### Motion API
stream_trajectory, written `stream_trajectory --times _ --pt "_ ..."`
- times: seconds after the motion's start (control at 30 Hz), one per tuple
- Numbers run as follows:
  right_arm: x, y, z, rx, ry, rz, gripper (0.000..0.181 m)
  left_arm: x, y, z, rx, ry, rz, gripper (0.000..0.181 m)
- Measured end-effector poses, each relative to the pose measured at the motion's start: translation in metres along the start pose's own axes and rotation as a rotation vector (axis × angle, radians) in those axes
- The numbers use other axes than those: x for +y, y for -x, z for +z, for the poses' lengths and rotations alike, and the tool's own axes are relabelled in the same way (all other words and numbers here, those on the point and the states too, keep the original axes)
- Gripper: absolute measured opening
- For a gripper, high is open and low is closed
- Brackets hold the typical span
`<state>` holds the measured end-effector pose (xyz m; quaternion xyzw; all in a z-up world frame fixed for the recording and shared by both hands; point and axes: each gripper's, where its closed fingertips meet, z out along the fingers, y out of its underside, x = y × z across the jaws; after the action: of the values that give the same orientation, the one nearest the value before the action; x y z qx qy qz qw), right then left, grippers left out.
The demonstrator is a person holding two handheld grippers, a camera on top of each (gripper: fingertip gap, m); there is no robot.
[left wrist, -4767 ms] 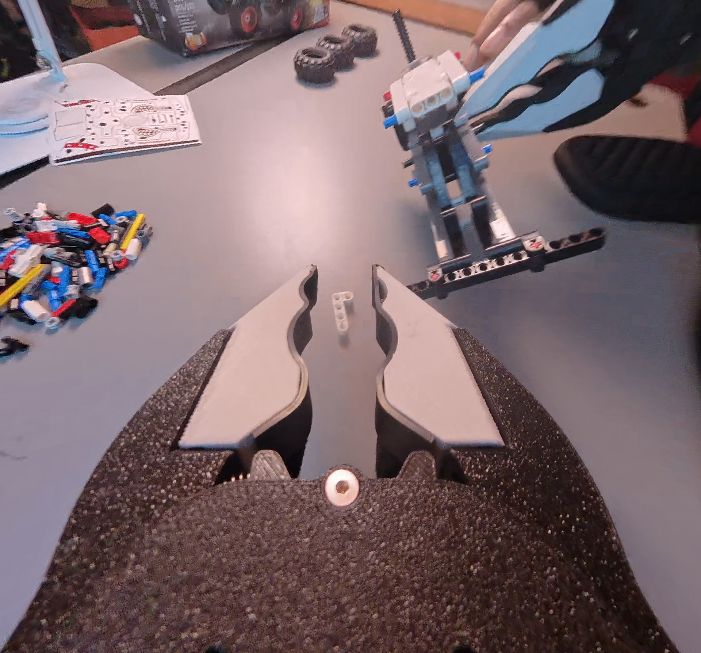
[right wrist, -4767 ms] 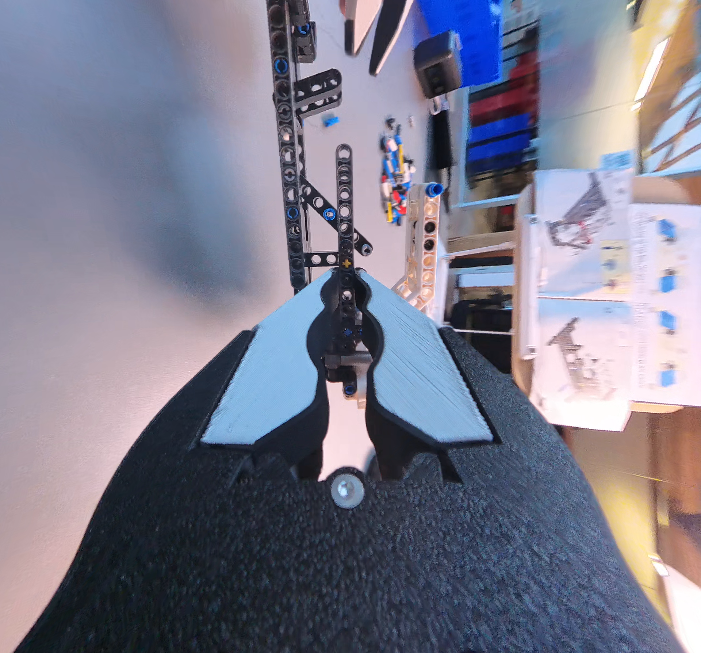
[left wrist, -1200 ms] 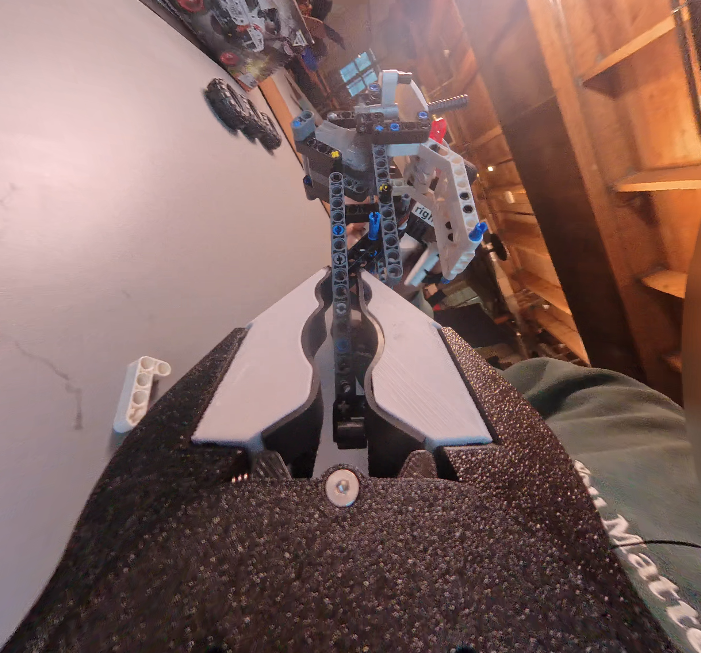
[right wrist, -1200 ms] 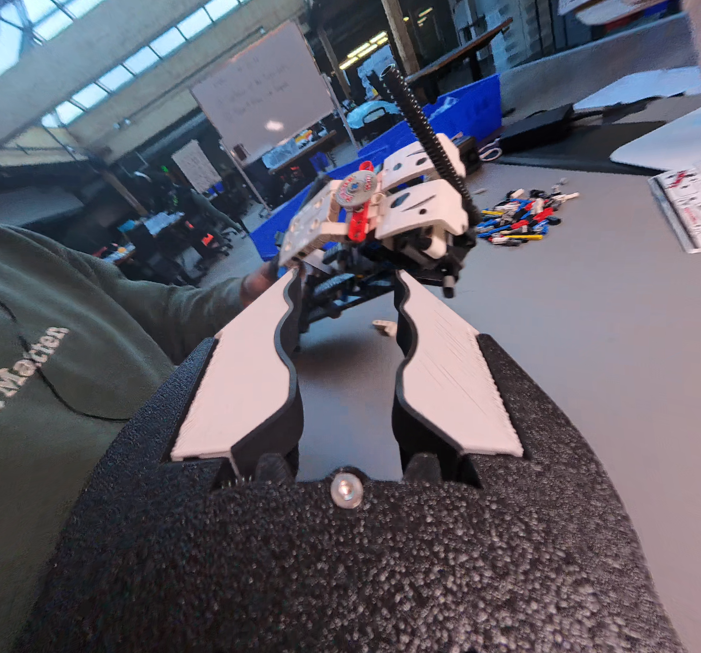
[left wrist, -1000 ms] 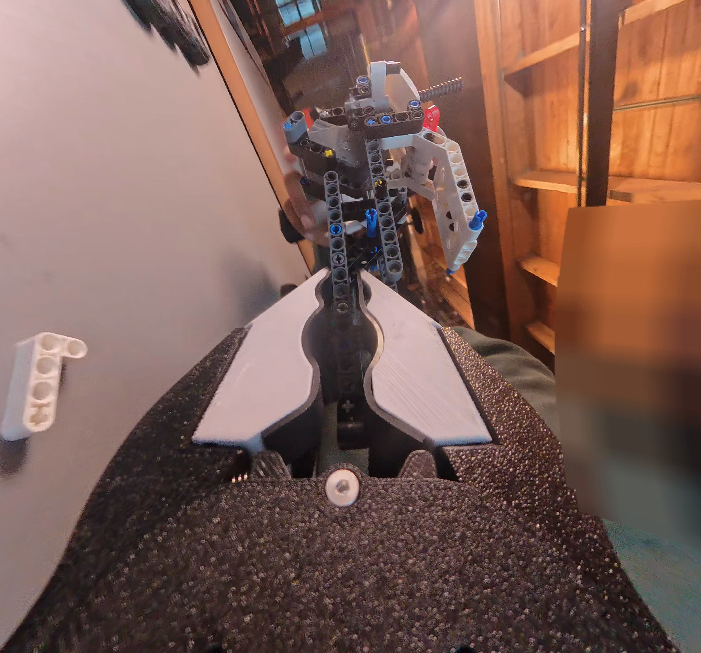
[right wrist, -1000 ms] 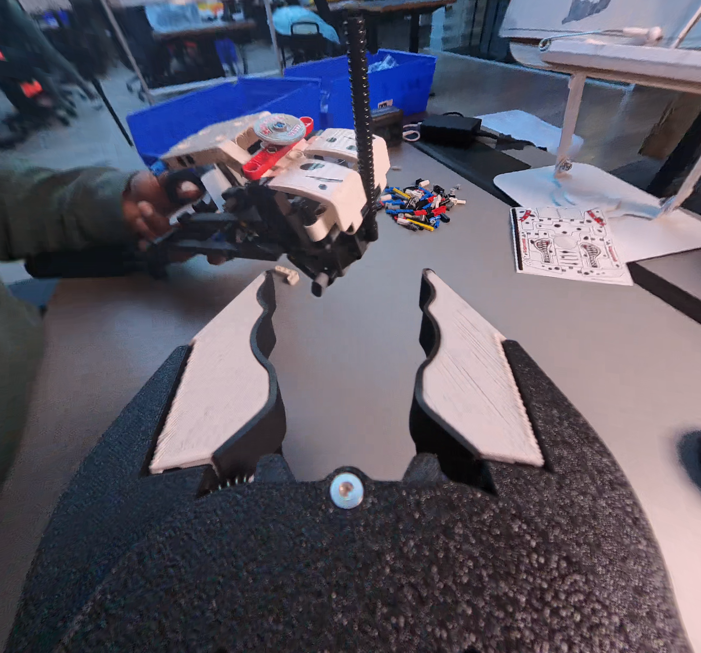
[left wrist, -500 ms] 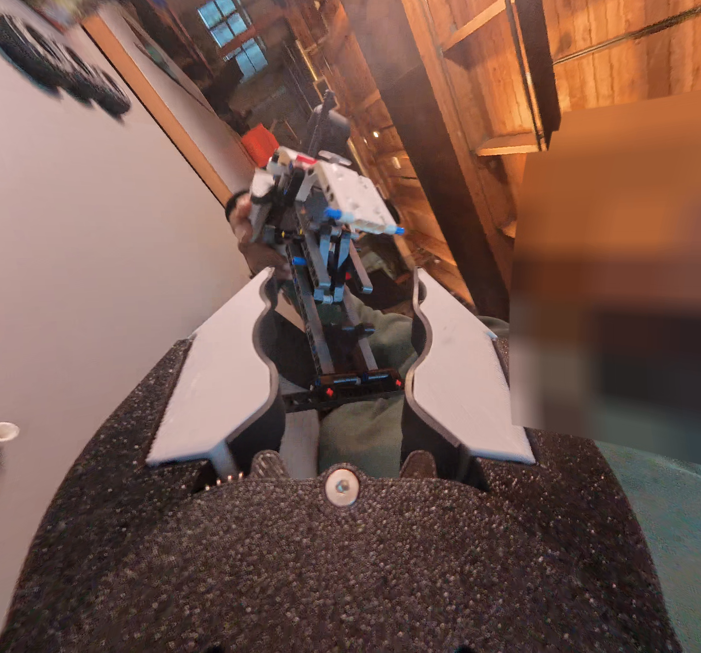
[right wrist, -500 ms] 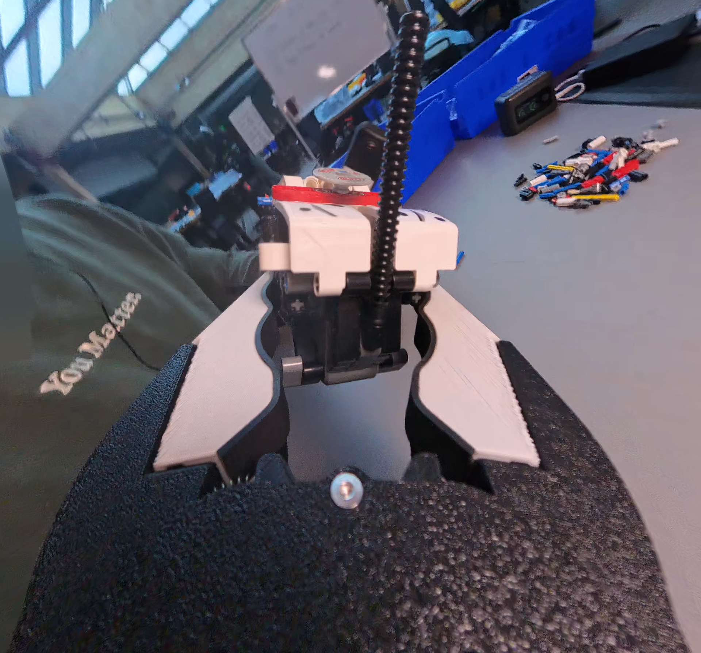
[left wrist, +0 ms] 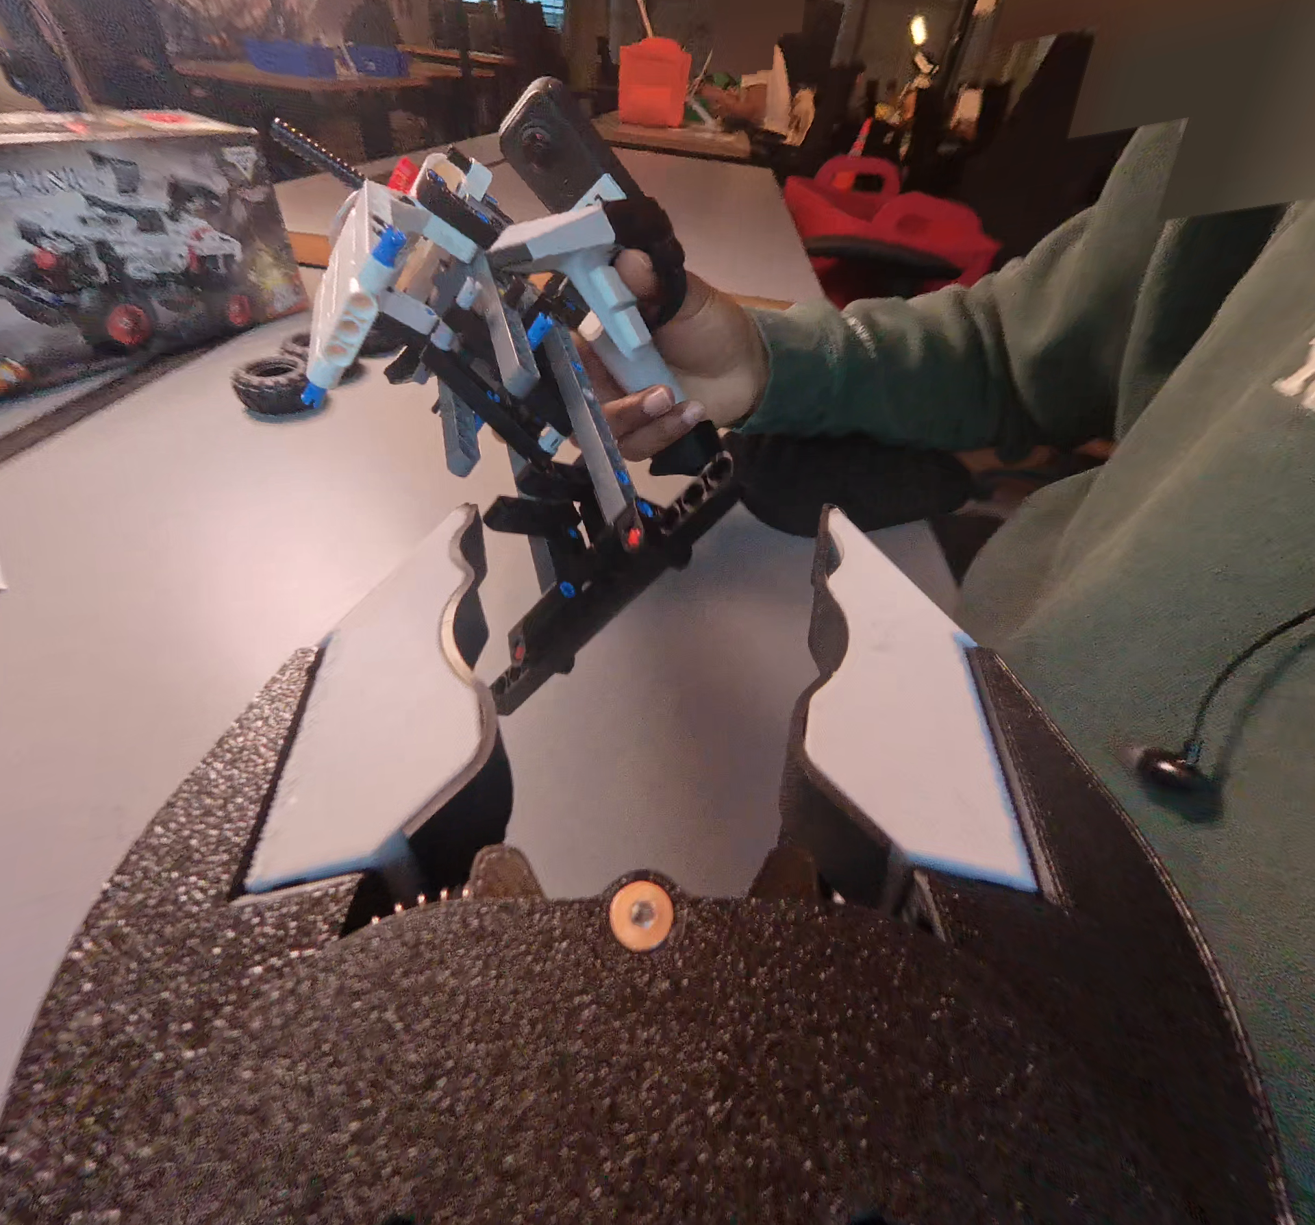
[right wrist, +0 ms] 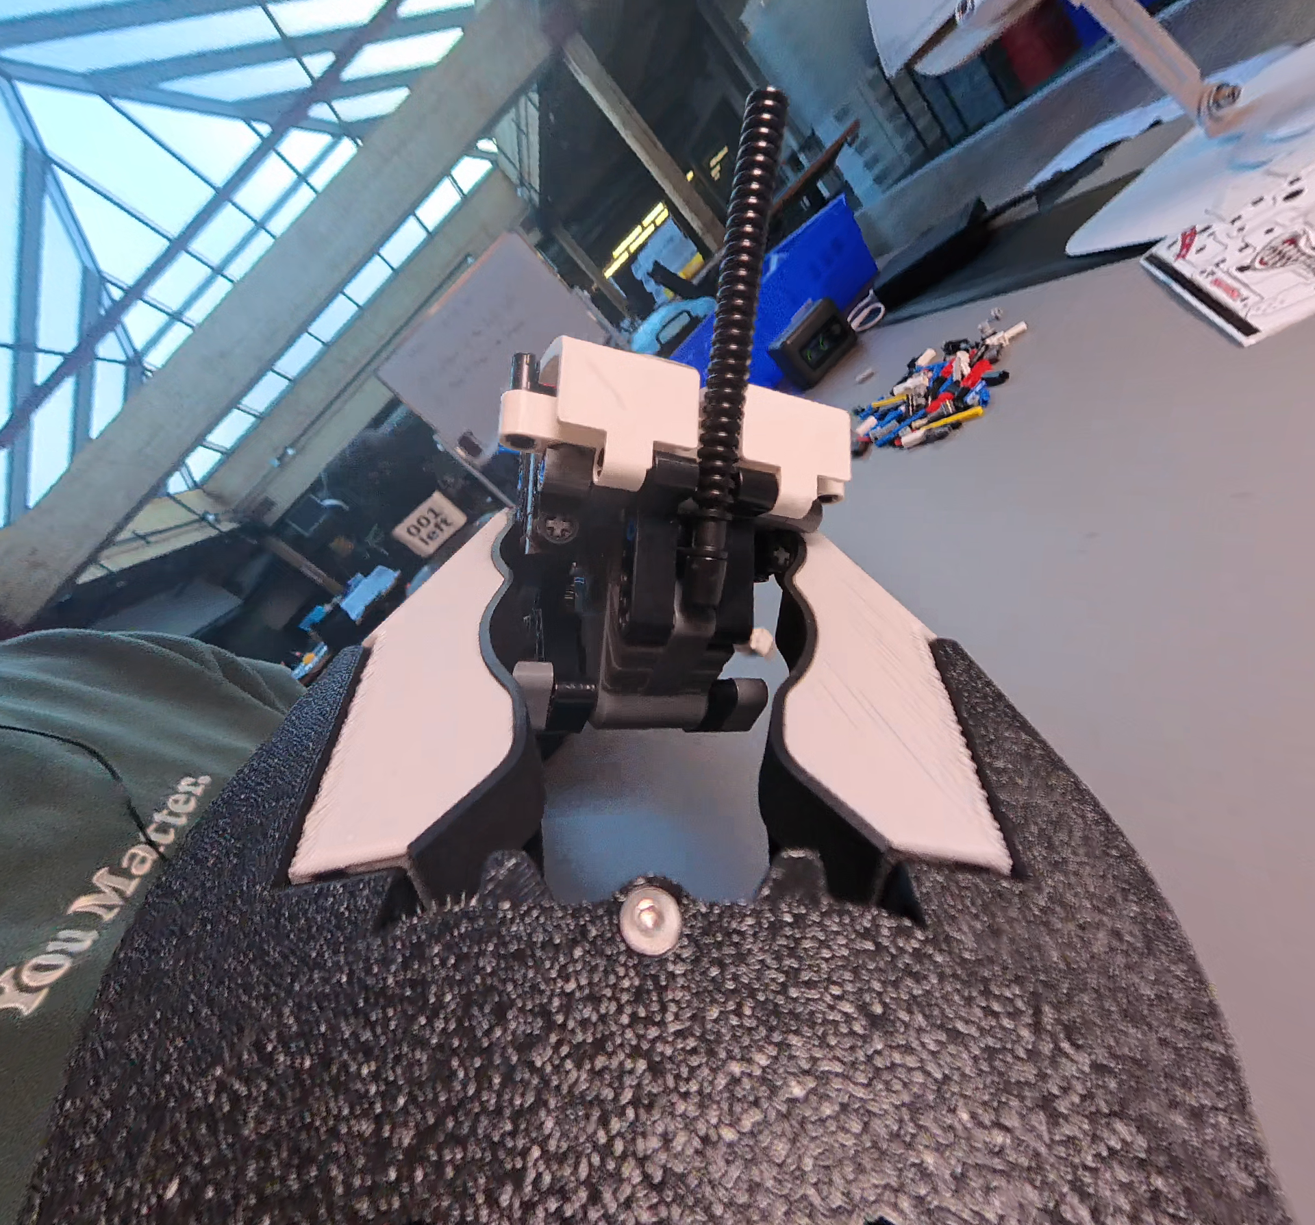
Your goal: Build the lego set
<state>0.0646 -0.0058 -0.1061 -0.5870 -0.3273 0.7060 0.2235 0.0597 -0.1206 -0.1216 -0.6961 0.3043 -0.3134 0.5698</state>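
Note:
The partly built lego truck frame (left wrist: 484, 308), white panels on black and grey beams, hangs in the air above the grey table (left wrist: 178, 550). My right gripper (right wrist: 649, 532) is shut on its rear end (right wrist: 640, 621), under a white panel with a black ribbed hose (right wrist: 740, 265) sticking up. In the left wrist view that right gripper (left wrist: 605, 265) and the hand holding it grip the frame from the far side. My left gripper (left wrist: 647, 514) is open wide and empty. The frame's long black beam (left wrist: 605, 593) points down between its fingers, close to the left finger.
The lego box (left wrist: 135, 251) and black tyres (left wrist: 274, 379) sit at the table's far left. A pile of loose pieces (right wrist: 932, 401), a printed sheet (right wrist: 1252, 280) and a small black device (right wrist: 818, 344) lie beyond the frame. A person's green sleeve (left wrist: 996, 351) fills the right side.
A second ago my left gripper held the frame's beam and the right was open. The right has shut on the frame's rear; the left has let go, opened wide and drawn back.

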Motion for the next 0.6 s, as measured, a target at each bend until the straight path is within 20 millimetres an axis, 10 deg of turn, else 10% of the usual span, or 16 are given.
stream_trajectory --times 0.2,0.6 --pt "-0.012 0.037 -0.002 -0.165 -0.117 -0.103 0.07 -0.006 0.022 -0.002 -0.325 0.036 0.421 0.026" --pt "0.001 0.043 -0.001 -0.251 -0.041 -0.18 0.071 -0.024 0.022 -0.018 -0.366 -0.036 0.485 0.024"
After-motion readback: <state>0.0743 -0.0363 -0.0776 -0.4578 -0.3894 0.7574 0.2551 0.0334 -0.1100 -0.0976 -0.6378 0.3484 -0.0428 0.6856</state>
